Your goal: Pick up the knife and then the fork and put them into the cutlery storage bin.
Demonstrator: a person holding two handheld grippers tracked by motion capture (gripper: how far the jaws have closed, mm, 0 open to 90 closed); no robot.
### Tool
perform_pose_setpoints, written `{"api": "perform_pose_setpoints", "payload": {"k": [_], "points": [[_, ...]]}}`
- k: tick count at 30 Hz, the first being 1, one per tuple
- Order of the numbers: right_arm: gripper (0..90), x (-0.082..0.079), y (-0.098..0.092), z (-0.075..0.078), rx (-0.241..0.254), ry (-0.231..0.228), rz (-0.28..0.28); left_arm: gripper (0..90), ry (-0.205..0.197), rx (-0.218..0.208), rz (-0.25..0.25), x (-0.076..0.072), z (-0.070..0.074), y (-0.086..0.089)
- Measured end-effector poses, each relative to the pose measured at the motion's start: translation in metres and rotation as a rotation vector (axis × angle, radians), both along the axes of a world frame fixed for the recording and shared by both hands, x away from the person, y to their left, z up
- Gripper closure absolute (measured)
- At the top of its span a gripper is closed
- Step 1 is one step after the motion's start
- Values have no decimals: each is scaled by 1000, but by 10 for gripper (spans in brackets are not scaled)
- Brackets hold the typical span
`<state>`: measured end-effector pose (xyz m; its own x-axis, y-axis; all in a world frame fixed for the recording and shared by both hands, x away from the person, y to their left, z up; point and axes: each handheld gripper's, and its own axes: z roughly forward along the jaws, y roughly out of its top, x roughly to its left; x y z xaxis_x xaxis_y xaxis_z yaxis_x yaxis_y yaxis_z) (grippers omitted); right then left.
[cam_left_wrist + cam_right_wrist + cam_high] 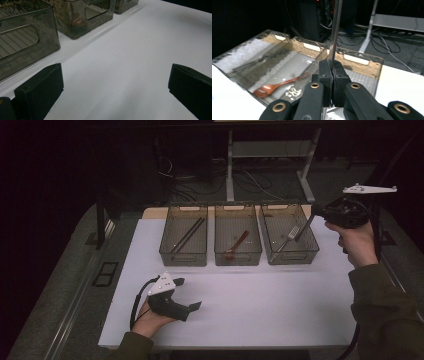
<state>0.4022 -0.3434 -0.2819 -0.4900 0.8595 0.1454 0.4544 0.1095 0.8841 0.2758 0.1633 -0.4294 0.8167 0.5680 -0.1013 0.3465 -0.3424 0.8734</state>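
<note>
Three clear plastic bins stand in a row at the back of the white table [260, 310]. My right gripper [315, 215] hovers over the right bin [292, 256], shut on the thin handle of a metal fork [293, 232] whose head slants down into that bin. Seen from the right gripper view, the gripper [332, 67] pinches the fork handle [336, 30], which rises straight out of the jaws. My left gripper [189, 293] rests at the table's front left, open with nothing between its jaws; its own view gives the same reading of the gripper [116, 82].
The left bin [183, 256] holds dark chopsticks [188, 234]. The middle bin [238, 256] holds a brown wooden spoon [237, 245], with the spoon [275, 87] lying flat. Desk legs and cables stand behind the table.
</note>
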Motion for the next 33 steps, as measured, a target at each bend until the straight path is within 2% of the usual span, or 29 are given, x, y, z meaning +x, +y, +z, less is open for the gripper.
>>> {"api": "perform_pose_setpoints", "payload": {"k": [5,9,20,29,33], "points": [[872,11,-1,-3,-61,26,-20,0,-2,-2,-4,0,0,0],[872,20,-1,-10,-110,61,-26,0,3,2,-7,0,0,0],[872,35,-3,-36,-216,188,-35,0,7,1,-13,-1,-2,-2],[872,39,-5,-47,-282,268,-26,0,11,8,-15,0,-2,-2],[871,42,-2,-54,-296,290,-18,0,14,8,-16,0,-2,-2]]}}
